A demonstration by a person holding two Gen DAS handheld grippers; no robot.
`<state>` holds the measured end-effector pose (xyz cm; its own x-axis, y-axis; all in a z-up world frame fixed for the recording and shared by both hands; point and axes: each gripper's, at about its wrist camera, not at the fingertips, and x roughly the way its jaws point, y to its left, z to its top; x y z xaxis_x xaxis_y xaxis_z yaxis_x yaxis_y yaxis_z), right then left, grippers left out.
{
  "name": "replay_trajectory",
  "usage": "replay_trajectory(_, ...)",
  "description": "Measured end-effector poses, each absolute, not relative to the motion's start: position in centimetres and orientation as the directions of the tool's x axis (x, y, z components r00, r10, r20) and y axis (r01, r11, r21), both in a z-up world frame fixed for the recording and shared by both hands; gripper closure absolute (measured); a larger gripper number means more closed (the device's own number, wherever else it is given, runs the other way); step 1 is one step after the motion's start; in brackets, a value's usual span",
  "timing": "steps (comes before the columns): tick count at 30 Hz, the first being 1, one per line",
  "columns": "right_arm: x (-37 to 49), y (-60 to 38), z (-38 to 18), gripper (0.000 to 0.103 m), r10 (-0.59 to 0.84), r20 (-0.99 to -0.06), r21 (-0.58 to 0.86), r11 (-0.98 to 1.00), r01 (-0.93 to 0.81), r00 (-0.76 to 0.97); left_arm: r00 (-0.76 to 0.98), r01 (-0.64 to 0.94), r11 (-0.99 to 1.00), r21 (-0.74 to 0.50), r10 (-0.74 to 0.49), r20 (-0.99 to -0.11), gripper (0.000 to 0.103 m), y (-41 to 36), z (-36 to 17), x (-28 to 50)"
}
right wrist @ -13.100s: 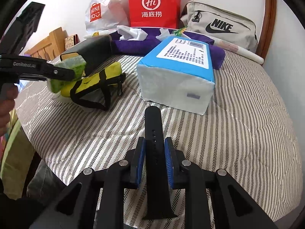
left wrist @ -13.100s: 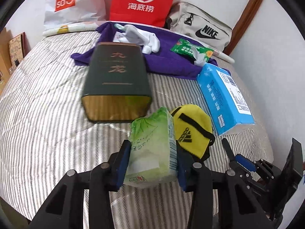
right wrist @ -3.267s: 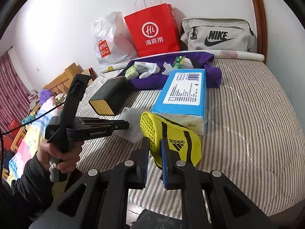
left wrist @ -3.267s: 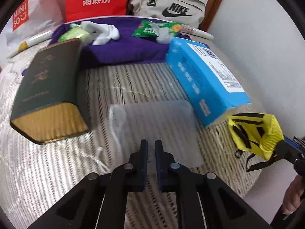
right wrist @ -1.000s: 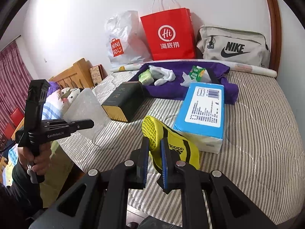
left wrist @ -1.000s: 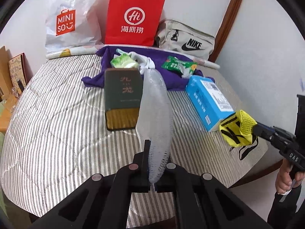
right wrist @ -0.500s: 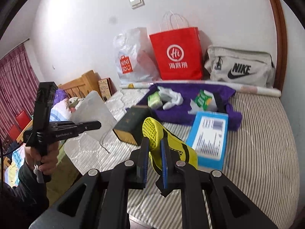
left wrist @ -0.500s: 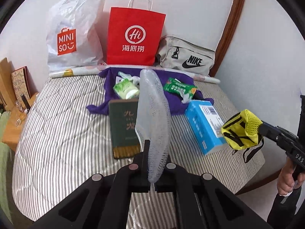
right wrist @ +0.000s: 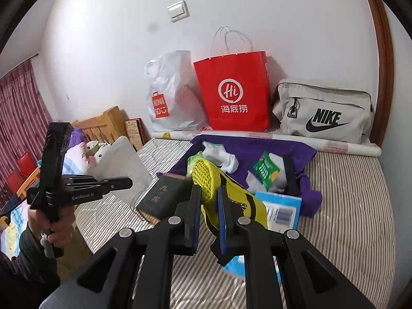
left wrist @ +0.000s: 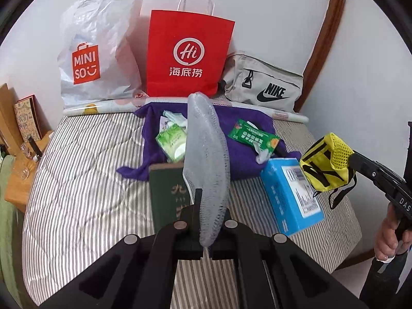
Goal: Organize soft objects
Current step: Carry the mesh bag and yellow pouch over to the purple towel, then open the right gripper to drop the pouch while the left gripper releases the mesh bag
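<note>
1. The white plastic bag (left wrist: 97,49) by the wall reads "MINISO"; the red paper bag (left wrist: 189,54) beside it carries a "Hi" roundel over Chinese characters; the grey pouch (left wrist: 262,85) reads "NIKE".
2. The dark green box (left wrist: 167,198) has gold Chinese characters; the blue tissue pack (left wrist: 291,195) has a white printed label, too small to read.
3. The left gripper (left wrist: 206,221) has its fingers pinched shut on a clear bubble-wrap bag (left wrist: 206,154), which stands upright above the bed (left wrist: 77,180).
4. The right gripper (right wrist: 208,206) has its fingers narrow, clamped on a yellow mesh pouch (right wrist: 231,200) marked "adidas", held in the air above the tissue pack.
5. A purple cloth (left wrist: 247,128) at the far end holds white socks (right wrist: 221,157) and two green packets.
6. The striped bed's left half and near edge lie bare; its right edge runs close to the wall.
</note>
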<state>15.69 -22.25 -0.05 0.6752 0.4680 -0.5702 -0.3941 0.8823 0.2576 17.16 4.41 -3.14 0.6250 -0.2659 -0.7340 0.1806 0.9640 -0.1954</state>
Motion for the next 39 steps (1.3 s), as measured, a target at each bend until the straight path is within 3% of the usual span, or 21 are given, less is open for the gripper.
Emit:
replay_trajectory(24,29.0,-23.1,-1.5,0.091,0.405,-0.569,0.184,0.911,-0.369,0.716,0.589,0.179,0.972,-0.153,-0.231,-0.775,0.100,3.4,-4.2,29.1)
replay_trajectory(39,35.6,-23.0,-6.5,0.091,0.342,-0.657,0.153,0.933,-0.325,0.672,0.511,0.161,0.983,-0.087,-0.159,-0.845,0.100,1.6,-9.0,36.5)
